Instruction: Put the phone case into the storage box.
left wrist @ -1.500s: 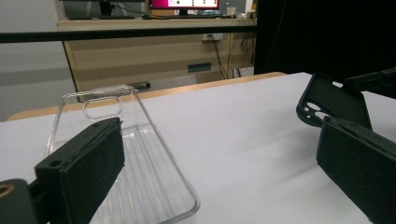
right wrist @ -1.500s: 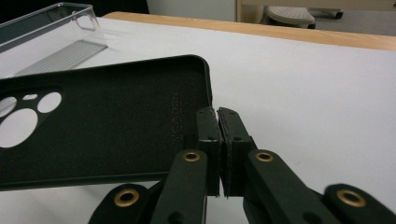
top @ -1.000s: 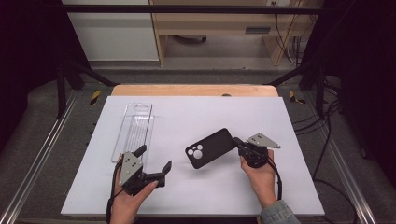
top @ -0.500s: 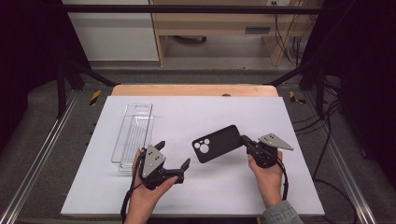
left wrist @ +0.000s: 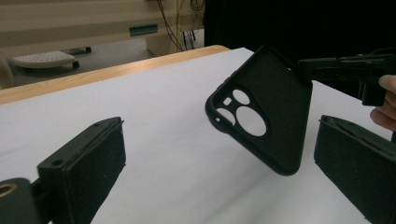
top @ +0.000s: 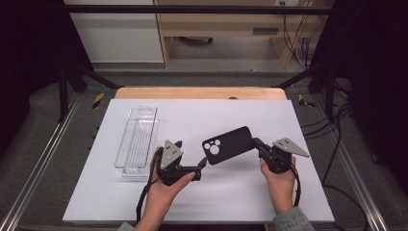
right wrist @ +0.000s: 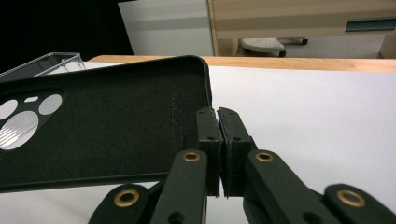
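Your right gripper (top: pixel 256 143) has its jaws clamped tight on the right-hand edge of the black phone case (top: pixel 228 145), and you're holding that case up off the white table (top: pixel 308 192), tilted, out to the left of your right hand (top: pixel 279 175). From the right gripper view the case (right wrist: pixel 102 123) stretches away left of the pinched pads, its inner face toward the camera, soft-looking and matte, with faint lettering near the gripped edge. Your left gripper (top: pixel 201 164) sits just below and left of the case's camera end, jaws spread wide with nothing in them; in the left gripper view the case (left wrist: pixel 264 109) hangs between and beyond the two open pads, apart from both. It's a dark rounded-corner shell with a cluster of round camera cutouts at its left end. Off to the far left, a clear plastic tray (top: pixel 137 139) lies flat on the table.
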`<action>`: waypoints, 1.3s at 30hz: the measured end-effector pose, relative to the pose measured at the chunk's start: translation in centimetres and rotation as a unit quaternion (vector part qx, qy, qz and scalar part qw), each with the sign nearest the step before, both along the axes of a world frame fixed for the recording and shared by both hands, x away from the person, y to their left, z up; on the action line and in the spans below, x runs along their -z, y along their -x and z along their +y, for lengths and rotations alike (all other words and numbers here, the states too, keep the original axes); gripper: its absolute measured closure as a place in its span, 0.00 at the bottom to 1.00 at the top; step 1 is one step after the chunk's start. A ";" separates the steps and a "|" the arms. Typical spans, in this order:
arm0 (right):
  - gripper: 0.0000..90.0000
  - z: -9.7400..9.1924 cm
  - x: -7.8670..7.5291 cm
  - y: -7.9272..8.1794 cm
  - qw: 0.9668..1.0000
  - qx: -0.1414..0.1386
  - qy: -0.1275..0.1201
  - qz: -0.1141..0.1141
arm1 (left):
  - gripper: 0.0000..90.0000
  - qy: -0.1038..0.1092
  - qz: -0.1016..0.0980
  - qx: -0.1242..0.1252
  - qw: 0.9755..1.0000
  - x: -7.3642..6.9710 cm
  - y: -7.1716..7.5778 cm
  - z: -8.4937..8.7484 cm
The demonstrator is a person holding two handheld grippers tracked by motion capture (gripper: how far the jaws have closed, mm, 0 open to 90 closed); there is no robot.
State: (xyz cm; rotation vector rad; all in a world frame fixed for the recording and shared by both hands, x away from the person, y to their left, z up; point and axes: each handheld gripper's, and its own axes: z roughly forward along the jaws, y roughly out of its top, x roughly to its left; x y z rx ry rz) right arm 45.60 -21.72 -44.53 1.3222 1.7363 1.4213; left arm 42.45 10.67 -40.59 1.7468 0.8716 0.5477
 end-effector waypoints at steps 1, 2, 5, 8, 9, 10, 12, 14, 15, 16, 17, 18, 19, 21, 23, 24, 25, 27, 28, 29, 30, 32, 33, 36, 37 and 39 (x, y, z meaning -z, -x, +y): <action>0.99 0.0 0.0 0.0 1.000 0.000 0.000 -0.001 | 0.02 0.000 0.000 0.001 1.000 -0.1 0.0 -0.2; 0.99 0.1 0.0 0.0 1.000 0.000 0.000 -0.002 | 0.02 -0.002 -0.001 0.001 1.000 -0.1 0.0 -0.3; 0.99 0.2 -0.1 0.1 1.000 0.000 0.000 -0.004 | 0.02 -0.004 0.002 0.000 1.000 -0.1 0.0 -0.5; 0.99 0.5 -0.1 0.2 1.000 -0.001 0.001 -0.006 | 0.02 -0.006 0.002 0.001 1.000 -0.1 0.0 -0.7; 0.99 0.6 -0.1 0.2 1.000 -0.002 0.001 -0.007 | 0.02 -0.008 0.002 0.000 1.000 -0.1 0.0 -0.7; 0.99 0.7 -0.1 0.2 1.000 -0.002 0.000 -0.009 | 0.02 -0.009 0.003 -0.001 1.000 0.0 0.0 -0.7; 0.99 0.8 -0.1 0.3 1.000 -0.003 0.001 -0.012 | 0.03 -0.010 0.005 -0.003 1.000 0.0 0.0 -0.7; 0.99 0.9 -0.2 0.4 1.000 -0.005 0.001 -0.013 | 0.03 -0.010 0.005 -0.003 1.000 0.1 0.0 -0.7; 0.99 1.0 -0.2 0.4 1.000 -0.005 0.001 -0.014 | 0.03 -0.008 0.006 -0.004 1.000 0.1 0.0 -0.7; 0.99 1.1 -0.2 0.4 1.000 -0.005 0.001 -0.014 | 0.03 -0.007 0.007 -0.004 1.000 0.2 0.0 -0.7; 0.99 1.2 -0.2 0.4 1.000 -0.007 0.002 -0.017 | 0.03 -0.008 0.009 -0.005 1.000 0.3 0.0 -0.7; 0.99 1.2 -0.2 0.5 1.000 -0.007 0.003 -0.017 | 0.03 -0.007 0.011 -0.005 1.000 0.3 0.0 -0.7; 0.99 1.3 -0.2 0.5 1.000 -0.008 0.004 -0.019 | 0.03 -0.007 0.015 -0.004 1.000 0.4 0.0 -0.8; 0.99 1.4 -0.2 0.5 1.000 -0.008 0.003 -0.021 | 0.04 -0.008 0.020 -0.003 1.000 0.5 0.1 -0.9; 0.99 1.6 -0.2 0.6 1.000 -0.009 0.004 -0.022 | 0.04 -0.010 0.022 -0.001 1.000 0.6 0.1 -1.0; 0.99 1.7 -0.2 0.6 1.000 -0.010 0.004 -0.022 | 0.04 -0.008 0.025 -0.002 1.000 0.7 0.1 -1.1; 0.99 1.7 -0.2 0.6 1.000 -0.011 0.004 -0.024 | 0.05 -0.008 0.027 -0.003 1.000 0.8 0.1 -1.1; 0.99 1.8 -0.2 0.7 1.000 -0.012 0.003 -0.025 | 0.08 -0.006 0.034 -0.002 0.999 1.0 0.0 -1.1; 0.99 1.9 -0.2 0.7 1.000 -0.013 0.004 -0.026 | 0.10 -0.002 0.038 -0.003 0.999 1.1 0.0 -1.2; 0.99 1.9 -0.3 0.8 1.000 -0.013 0.004 -0.025 | 0.11 -0.002 0.040 -0.004 0.999 1.1 0.0 -1.2; 0.99 1.9 -0.3 0.8 1.000 -0.013 0.004 -0.026 | 0.13 0.002 0.043 -0.001 0.999 1.2 -0.1 -1.2; 0.99 1.9 -0.3 0.8 0.999 -0.013 0.004 -0.029 | 0.18 0.003 0.046 0.000 0.999 1.3 -0.1 -1.2; 0.99 1.9 -0.3 0.8 0.999 -0.013 0.004 -0.029 | 0.20 0.006 0.050 0.003 0.999 1.4 -0.1 -1.3; 0.99 1.9 -0.3 0.8 1.000 -0.012 0.003 -0.028 | 0.27 0.009 0.054 0.003 0.998 1.5 0.0 -1.3; 0.99 1.9 -0.3 0.8 0.999 -0.012 0.003 -0.029 | 0.28 0.013 0.059 0.005 0.998 1.5 -0.1 -1.3; 0.99 1.9 -0.3 0.8 0.999 -0.013 0.004 -0.030 | 0.34 0.019 0.065 0.007 0.998 1.6 -0.1 -1.3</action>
